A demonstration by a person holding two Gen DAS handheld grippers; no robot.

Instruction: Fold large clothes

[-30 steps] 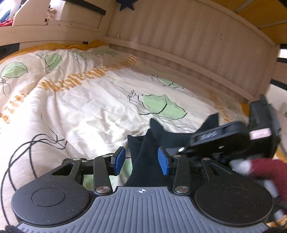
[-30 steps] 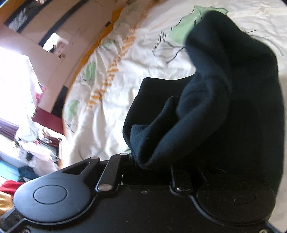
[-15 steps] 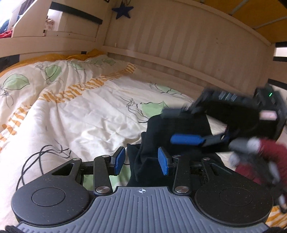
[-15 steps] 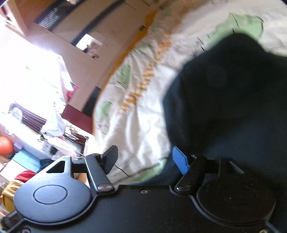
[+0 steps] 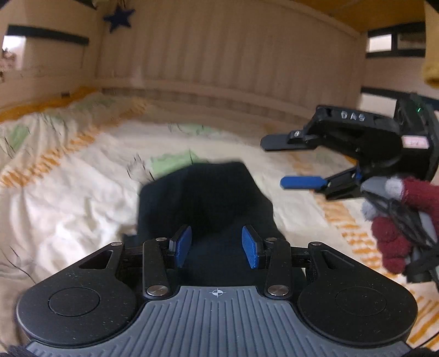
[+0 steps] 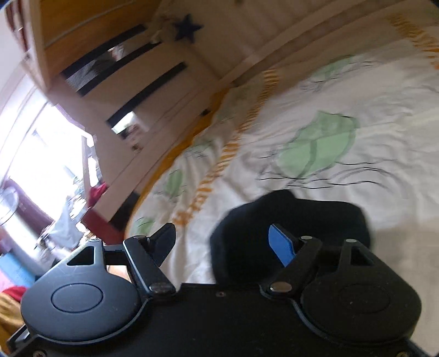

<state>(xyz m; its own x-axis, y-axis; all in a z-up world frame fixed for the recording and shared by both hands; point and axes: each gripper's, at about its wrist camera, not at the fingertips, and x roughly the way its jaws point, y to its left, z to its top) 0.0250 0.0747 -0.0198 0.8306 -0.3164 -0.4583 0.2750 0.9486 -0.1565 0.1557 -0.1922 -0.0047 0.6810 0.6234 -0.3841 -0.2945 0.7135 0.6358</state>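
The dark navy knitted garment [image 5: 208, 208] lies bundled into a compact block on the bed's cream quilt printed with green leaves and orange stripes [image 5: 82, 192], near its middle. From this we judge the fold largely made, though motion blur hides its edges and we cannot confirm they align.

Our left tool [image 5: 216, 247] sits low over the near end of the garment, blue pads apart, fabric visible between them but not clamped; this placement suits pressing or regripping the bundle. Our right tool [image 5: 290, 162], held in a hand in a dark red and grey knitted glove [image 5: 395, 219], hovers clear above the quilt to the right of the garment, jaws wide apart and empty. Behind the bed stands the pale ribbed wooden panel [image 5: 233, 55] with a navy star [image 5: 118, 17].
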